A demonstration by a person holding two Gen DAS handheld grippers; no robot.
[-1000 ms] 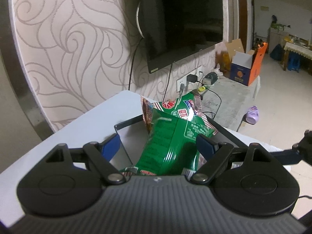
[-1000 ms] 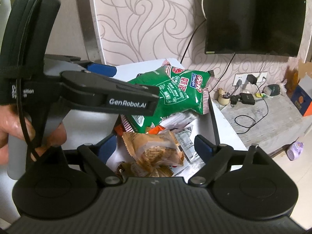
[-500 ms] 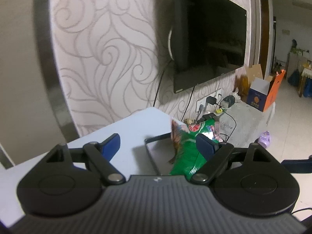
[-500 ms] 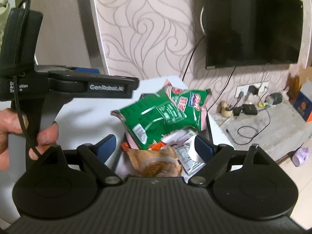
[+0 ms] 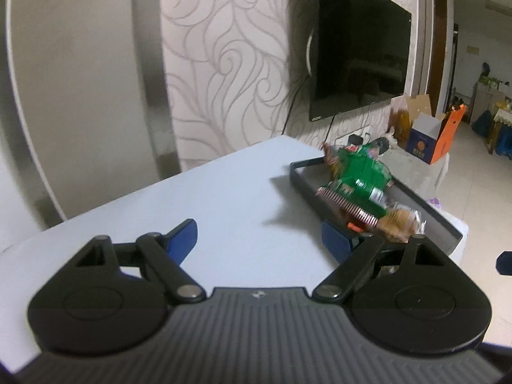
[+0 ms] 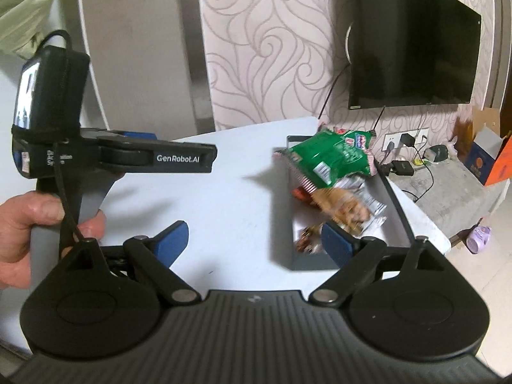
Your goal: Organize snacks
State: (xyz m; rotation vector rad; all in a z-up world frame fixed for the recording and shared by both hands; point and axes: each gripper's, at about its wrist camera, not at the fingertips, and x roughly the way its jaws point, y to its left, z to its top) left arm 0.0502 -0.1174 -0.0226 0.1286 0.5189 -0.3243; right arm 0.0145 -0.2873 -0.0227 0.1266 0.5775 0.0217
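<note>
On a pale table (image 6: 224,211) below a wall-mounted television (image 6: 412,51), a dark tray (image 6: 396,211) holds a heap of snacks, the task close to finished to judge by how they lie. A green bag (image 6: 332,156) rests on top at the tray's far end, tilted, its crimped edge over the left rim. Just nearer than it on the tray lie a clear-wrapped brown pastry (image 6: 345,211) and a small orange packet (image 6: 300,193); a dark-printed packet (image 6: 307,240) lies at the tray's near end.

The left gripper (image 5: 259,240) hangs over bare table to the left of the tray, its jaws spread wide and holding nothing. The right gripper (image 6: 252,240) is likewise wide open and empty, its right finger (image 6: 336,244) over the tray's near end.

The green bag looks light, air-puffed and crinkly, its foil likely slick; a pinch on the flat crimped seam should hold better than one across the belly, which could crush the contents. The pastry seems soft and easily squashed, best taken gently by the wrapper's sealed end.
</note>
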